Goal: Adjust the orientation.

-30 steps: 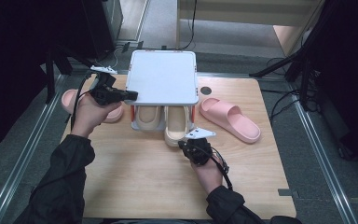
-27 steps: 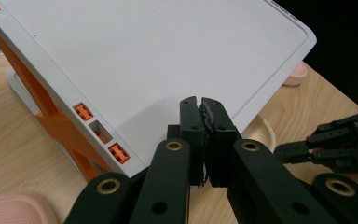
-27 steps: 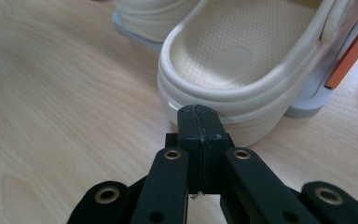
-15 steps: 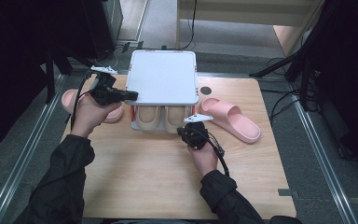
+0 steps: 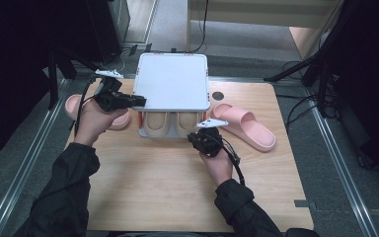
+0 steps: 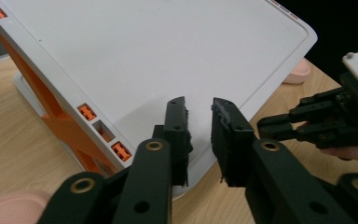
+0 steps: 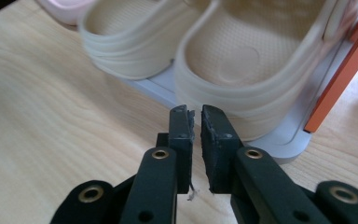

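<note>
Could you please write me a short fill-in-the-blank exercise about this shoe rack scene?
1. The two slippers on the rack's lower shelf are ____ in colour.
2. The two slippers lying on the table outside the rack are ____.
3. The left gripper hovers over the rack's white ____ panel.

Missing words: beige; pink; top
</note>
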A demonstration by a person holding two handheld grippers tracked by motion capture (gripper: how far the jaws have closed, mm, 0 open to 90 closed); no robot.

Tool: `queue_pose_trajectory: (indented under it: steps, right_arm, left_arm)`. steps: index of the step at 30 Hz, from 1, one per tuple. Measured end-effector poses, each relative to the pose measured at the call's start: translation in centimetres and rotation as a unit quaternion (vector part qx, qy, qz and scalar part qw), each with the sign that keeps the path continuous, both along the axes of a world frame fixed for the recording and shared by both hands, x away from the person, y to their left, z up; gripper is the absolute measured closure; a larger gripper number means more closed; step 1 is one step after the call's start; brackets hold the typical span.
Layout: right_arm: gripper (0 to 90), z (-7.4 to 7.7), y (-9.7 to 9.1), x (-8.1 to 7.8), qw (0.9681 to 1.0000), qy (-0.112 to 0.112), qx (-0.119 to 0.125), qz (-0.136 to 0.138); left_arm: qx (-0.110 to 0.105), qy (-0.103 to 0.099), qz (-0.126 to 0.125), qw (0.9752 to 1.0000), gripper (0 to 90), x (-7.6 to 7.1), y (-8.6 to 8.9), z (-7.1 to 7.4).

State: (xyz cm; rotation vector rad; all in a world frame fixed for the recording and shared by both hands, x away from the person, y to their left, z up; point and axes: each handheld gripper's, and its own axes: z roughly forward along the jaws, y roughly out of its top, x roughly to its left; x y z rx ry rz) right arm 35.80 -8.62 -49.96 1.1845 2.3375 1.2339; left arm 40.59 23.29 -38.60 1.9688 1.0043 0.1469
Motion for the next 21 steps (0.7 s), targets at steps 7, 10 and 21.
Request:
queue_pose_trajectory:
  steps: [7, 10, 21]
  right_arm:
    - [63.9, 1.7, -1.3, -1.8, 0.9985, 0.005, 0.035, 0.042]
    - [53.0, 2.1, -2.2, -2.8, 0.9976, 0.009, 0.033, 0.061]
    - [45.6, 2.9, -6.1, -5.3, 0.9945, -0.006, 0.068, 0.080]
  left_arm:
    - [-0.022, 0.006, 0.021, 0.9995, 48.2, -0.4, 0.6, 1.0]
    - [-0.026, 0.003, 0.026, 0.9993, 43.3, -0.8, 1.1, 1.6]
    - [-0.014, -0.004, 0.022, 0.9996, 39.9, -2.4, 2.0, 2.5]
